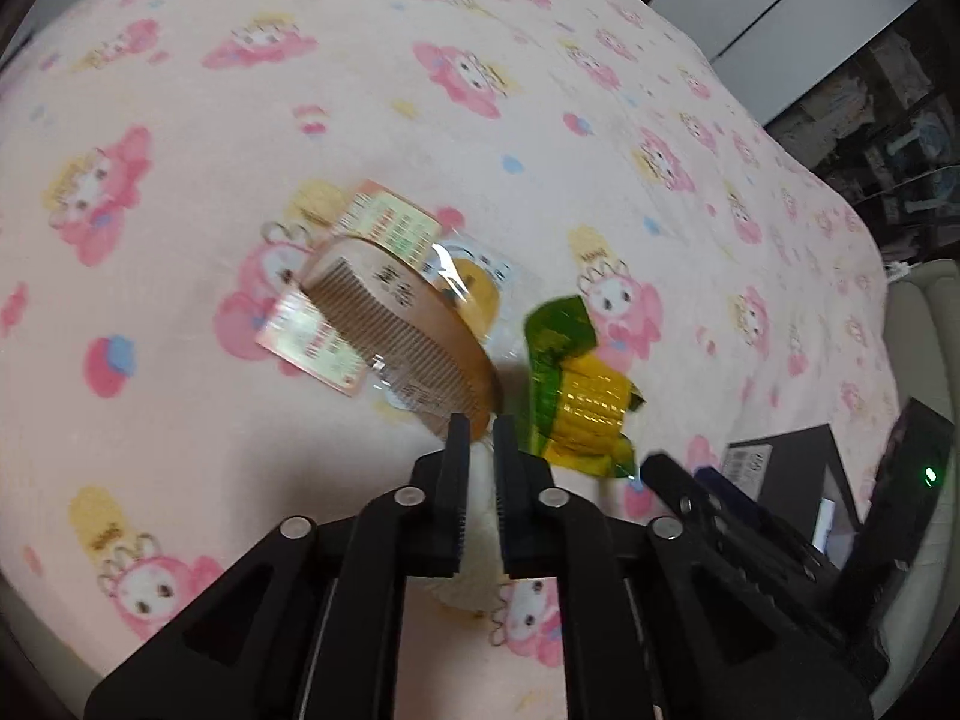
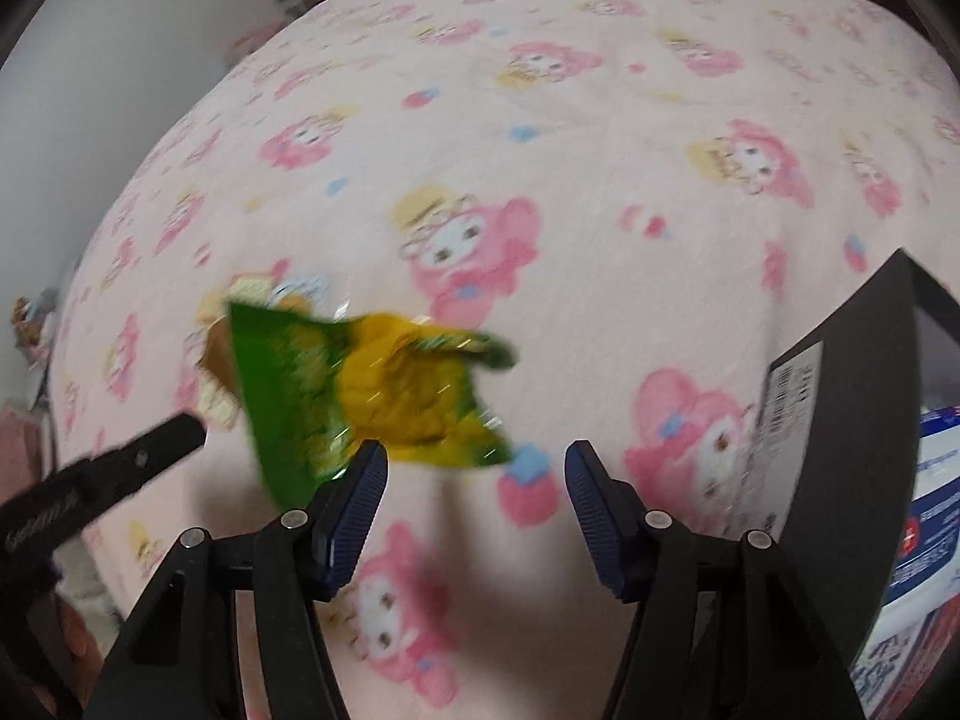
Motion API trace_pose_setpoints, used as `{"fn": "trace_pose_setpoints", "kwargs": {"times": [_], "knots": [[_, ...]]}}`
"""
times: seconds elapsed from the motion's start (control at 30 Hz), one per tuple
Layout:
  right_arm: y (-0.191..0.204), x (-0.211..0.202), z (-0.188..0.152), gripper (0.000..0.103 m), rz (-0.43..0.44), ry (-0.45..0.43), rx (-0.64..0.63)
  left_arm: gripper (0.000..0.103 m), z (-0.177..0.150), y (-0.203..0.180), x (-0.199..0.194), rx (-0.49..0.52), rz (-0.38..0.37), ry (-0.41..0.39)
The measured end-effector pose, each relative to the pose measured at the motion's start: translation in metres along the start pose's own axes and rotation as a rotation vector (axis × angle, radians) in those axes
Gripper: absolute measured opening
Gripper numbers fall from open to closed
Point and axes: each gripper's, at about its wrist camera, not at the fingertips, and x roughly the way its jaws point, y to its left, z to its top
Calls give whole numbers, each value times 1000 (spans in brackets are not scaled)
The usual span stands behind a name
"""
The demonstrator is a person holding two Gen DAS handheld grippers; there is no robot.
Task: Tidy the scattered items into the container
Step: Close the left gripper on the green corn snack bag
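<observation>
Comb [image 1: 399,324] lies on snack packets [image 1: 384,228], all on the blanket [image 1: 480,90]. Corn wrapper [image 1: 576,384] just beside the comb at 3 o'clock. Box [image 1: 786,468] well apart at 4 o'clock, near blanket's edge.

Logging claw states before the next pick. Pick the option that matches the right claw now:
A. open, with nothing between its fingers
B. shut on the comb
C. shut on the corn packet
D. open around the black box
A: in the right wrist view the right claw has its blue fingers wide apart over bare blanket, the corn packet lying just beyond its left finger.
</observation>
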Motion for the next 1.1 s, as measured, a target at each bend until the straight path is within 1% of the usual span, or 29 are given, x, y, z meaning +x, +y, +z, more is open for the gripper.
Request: {"fn": "trace_pose_setpoints", "kwargs": {"times": [0.03, 0.07, 0.1, 0.17, 0.23, 0.27, 0.3, 0.33, 0.37, 0.4, 0.43, 0.47, 0.5, 0.53, 0.57, 0.6, 0.67, 0.7, 0.73, 0.77, 0.83, 0.87, 0.9, 0.97, 1.0, 1.07, 1.1], "knots": [[-3, 3, 1, 61, 6, 4, 18, 26, 0, -2, 3, 5, -12, 7], [-8, 9, 3, 63, 18, 17, 53, 33, 1, -5, 6, 19, -20, 6], [-13, 15, 5, 66, 30, 30, 89, 33, 2, -9, 7, 33, -28, 3], [-22, 32, 6, 74, 104, 88, 137, 33, 4, -16, 10, 53, -34, -9], [-22, 40, 6, 77, 116, 94, 147, 33, 7, -23, 17, 68, -11, -15], [-22, 44, 7, 78, 115, 90, 150, 30, 8, -24, 22, 76, 0, -5], [-21, 45, 7, 78, 120, 83, 156, 24, 8, -25, 26, 82, 9, 8], [-21, 45, 8, 79, 129, 74, 163, 12, 7, -26, 31, 89, 18, 22], [-20, 45, 9, 79, 143, 71, 161, 9, 6, -25, 35, 94, 27, 42], [-18, 45, 9, 79, 160, 72, 153, 6, 4, -23, 38, 90, 16, 70], [-17, 45, 9, 77, 177, 73, 145, 5, 3, -21, 39, 74, -21, 97], [-16, 43, 8, 66, 196, 81, 132, 5, 1, -21, 36, 69, -54, 103], [-13, 45, 6, 62, 217, 92, 124, 5, -1, -23, 30, 72, -81, 102], [-11, 44, 3, 53, 240, 102, 123, 6, -3, -25, 25, 74, -108, 101], [-8, 39, 0, 51, 273, 113, 116, 6, -4, -29, 18, 91, -114, 80], [-5, 34, -3, 51, 311, 124, 104, 6, -5, -34, 9, 106, -123, 52], [6, 26, -9, 51, 389, 152, 73, 6, -4, -38, 1, 115, -95, 3], [14, 23, -12, 51, 401, 160, 49, 6, -4, -39, -3, 118, -76, -21], [20, 19, -14, 51, 363, 147, 23, 6, -3, -38, -4, 119, -47, -39], [23, 15, -16, 52, 308, 123, 1, 6, -1, -34, -2, 107, -34, -37], [23, 12, -14, 54, 216, 68, -9, 6, 3, -24, 6, 70, -36, -7], [20, 12, -11, 55, 196, 52, 7, 7, 3, -19, 11, 57, -33, 10], [17, 15, -8, 56, 197, 49, 36, 7, 4, -16, 15, 45, -24, 25], [11, 23, -4, 63, 216, 67, 84, 8, 5, -10, 20, 25, 0, 34], [8, 27, -3, 64, 226, 78, 106, 9, 6, -7, 21, 15, 12, 37], [8, 35, 1, 64, 219, 86, 130, 22, 6, -5, 22, 8, 13, 33], [6, 37, 1, 64, 212, 80, 141, 24, 6, -5, 21, 8, 23, 25]]}}
